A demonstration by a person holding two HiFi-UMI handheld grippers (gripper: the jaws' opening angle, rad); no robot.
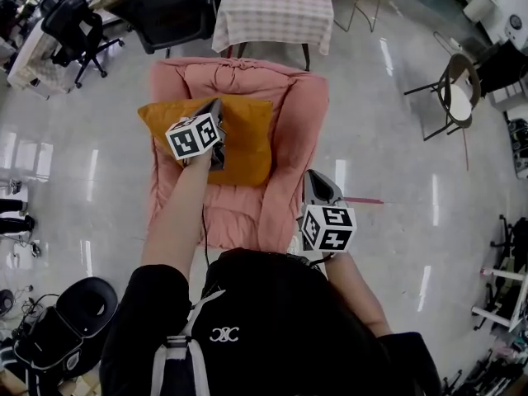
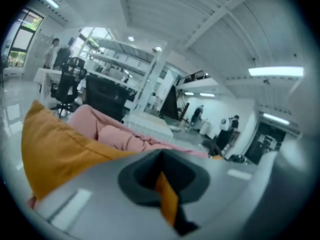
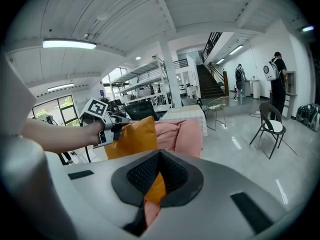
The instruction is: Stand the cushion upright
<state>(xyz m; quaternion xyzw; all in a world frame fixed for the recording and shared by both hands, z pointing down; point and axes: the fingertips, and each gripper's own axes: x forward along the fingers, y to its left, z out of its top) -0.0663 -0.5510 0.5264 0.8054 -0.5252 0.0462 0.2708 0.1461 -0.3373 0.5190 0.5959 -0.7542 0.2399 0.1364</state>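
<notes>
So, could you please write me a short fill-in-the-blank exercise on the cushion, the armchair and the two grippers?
1. The cushion on the armchair is ____ in colour.
2. The armchair itself is ____.
3. The left gripper is shut on the cushion, while the right gripper, beside the armchair, holds ____.
4. The table behind the armchair wears a ____ cloth.

Missing words: orange; pink; nothing; checked.

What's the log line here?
left gripper: shut on cushion edge | right gripper: shut, empty, off the cushion | cushion: tilted up on pink armchair
</notes>
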